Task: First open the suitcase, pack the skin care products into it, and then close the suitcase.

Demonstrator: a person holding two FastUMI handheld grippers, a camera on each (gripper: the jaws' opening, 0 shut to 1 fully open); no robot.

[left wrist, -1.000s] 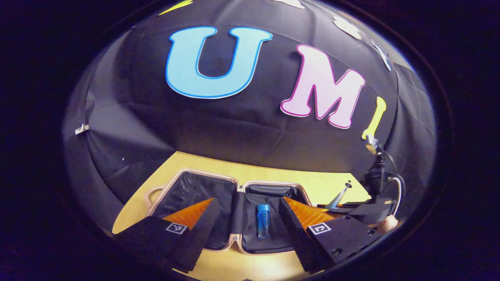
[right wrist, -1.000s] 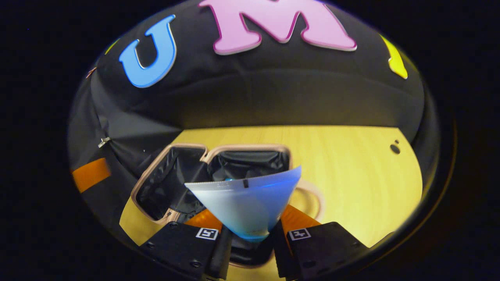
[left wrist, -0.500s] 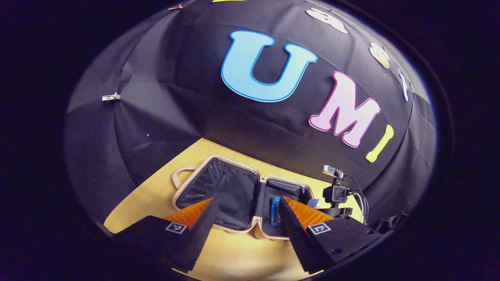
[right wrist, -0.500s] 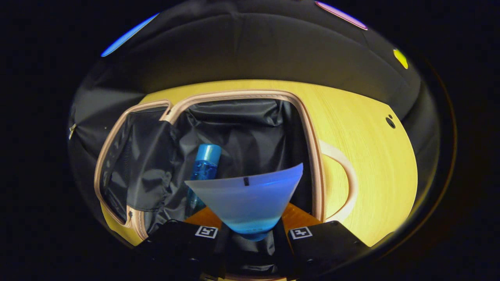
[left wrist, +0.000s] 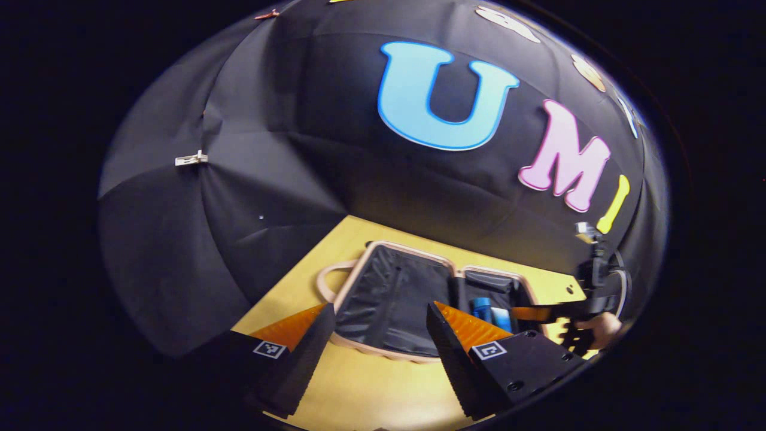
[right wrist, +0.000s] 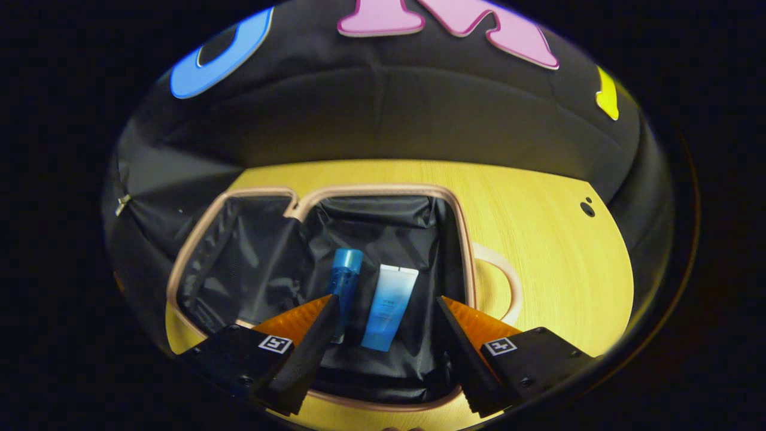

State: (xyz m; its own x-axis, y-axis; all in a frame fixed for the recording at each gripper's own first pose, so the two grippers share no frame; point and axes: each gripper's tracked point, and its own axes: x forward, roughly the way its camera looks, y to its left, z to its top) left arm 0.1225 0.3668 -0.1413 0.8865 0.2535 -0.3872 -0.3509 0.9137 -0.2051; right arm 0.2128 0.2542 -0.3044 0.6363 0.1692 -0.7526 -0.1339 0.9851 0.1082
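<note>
A black cloth wall backed a yellow wooden table (right wrist: 538, 239), and on it the suitcase (right wrist: 461, 239) lay opened flat, both dark-lined halves facing up, so that things could be dropped straight in from above. In the right half, as the right gripper view showed it, a blue bottle (right wrist: 344, 278) and a pale tube (right wrist: 389, 305) lay side by side, nearly touching, caps pointing away from the camera; laid lengthwise like that they sat low, which should let the lid fold over them. The left half looked empty.

The right gripper (right wrist: 383, 317) hung just above the tube with its jaws spread wide and nothing between them, a pose that read as a release with room for the tube to settle. The left gripper (left wrist: 377, 329) sat near the front edge of the case's left half, jaws likewise spread and empty, probably placed to take that half and swing it shut. In the left gripper view the right gripper and the hand (left wrist: 598, 326) holding it showed beyond the case. Packing looked done, or nearly; closing remained.
</note>
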